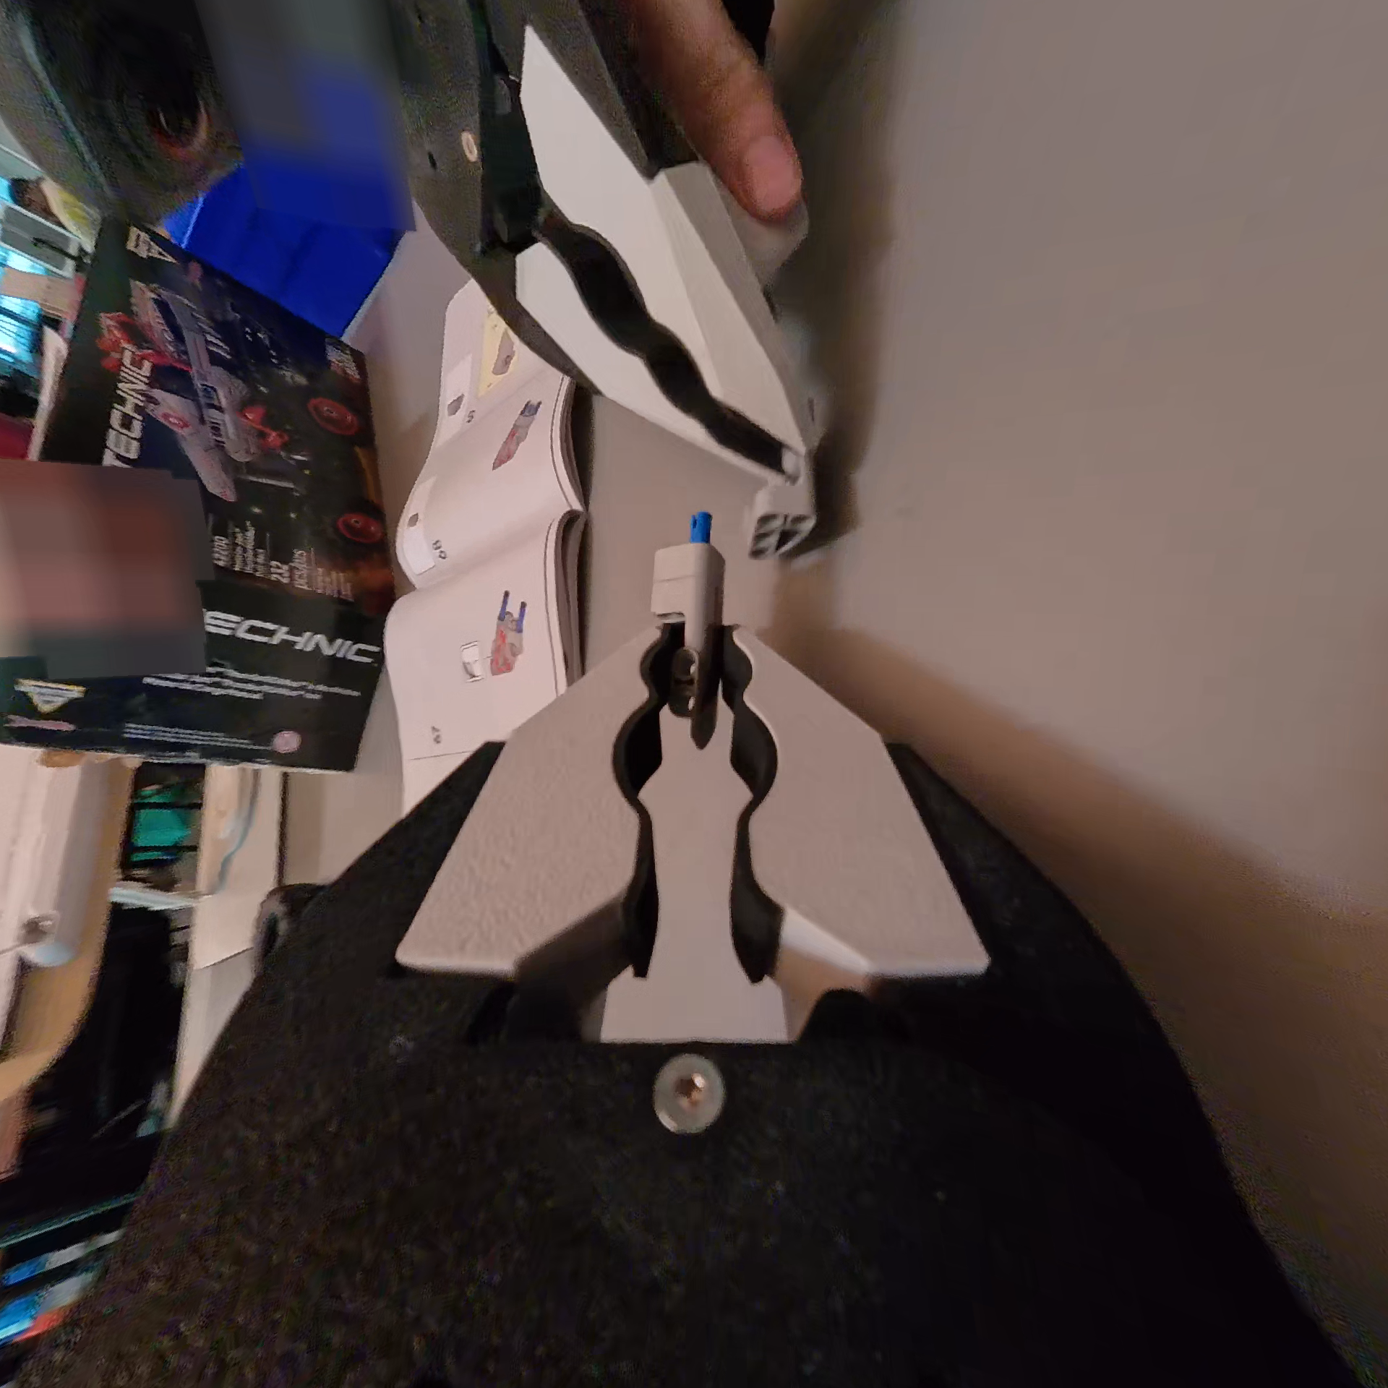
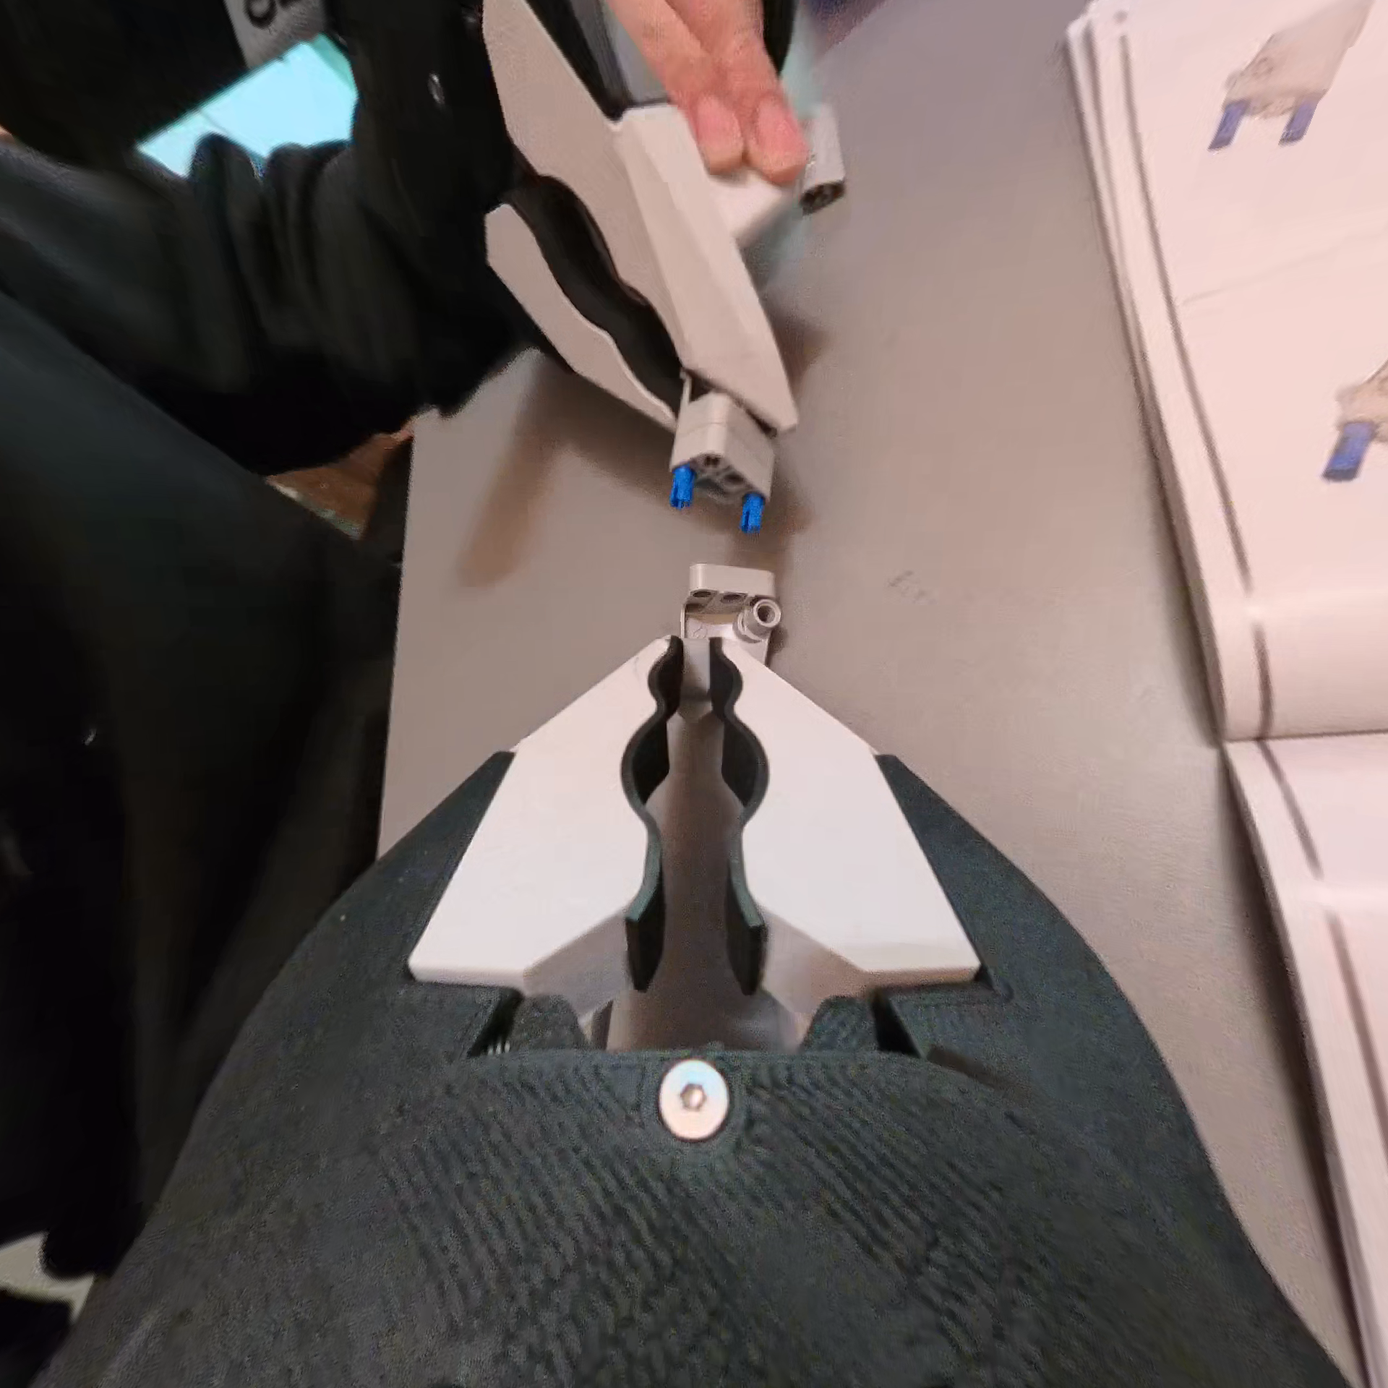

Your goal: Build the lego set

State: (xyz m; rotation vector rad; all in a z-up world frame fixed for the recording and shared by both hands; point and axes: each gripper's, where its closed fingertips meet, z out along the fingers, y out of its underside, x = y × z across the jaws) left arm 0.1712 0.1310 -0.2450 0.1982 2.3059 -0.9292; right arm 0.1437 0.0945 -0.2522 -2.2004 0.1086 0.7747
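Left wrist view: the left tongs (image 1: 695, 638) are clenched on a light grey lego piece (image 1: 687, 582) that projects from their tips, with a blue pin (image 1: 700, 526) at its far end. Just beyond, apart from it, the right tongs (image 1: 789, 462) enter from the upper edge, gripping a second grey lego piece (image 1: 781, 526), blurred here; a person's finger (image 1: 758, 161) rests on their housing. To the left, an open instruction booklet (image 1: 488, 586) lies on the grey bench (image 1: 1089, 375), with the dark set box (image 1: 218, 511) farther left. Right wrist view: the right tongs (image 2: 698, 646) are clenched on the second grey piece (image 2: 728, 597), which bears a grey pin on one side. Opposite, the left tongs (image 2: 721, 405) point the first piece (image 2: 717, 443) toward it; two blue pins (image 2: 680, 488) are visible, near but not touching. The booklet (image 2: 1277, 451) lies at the right edge.
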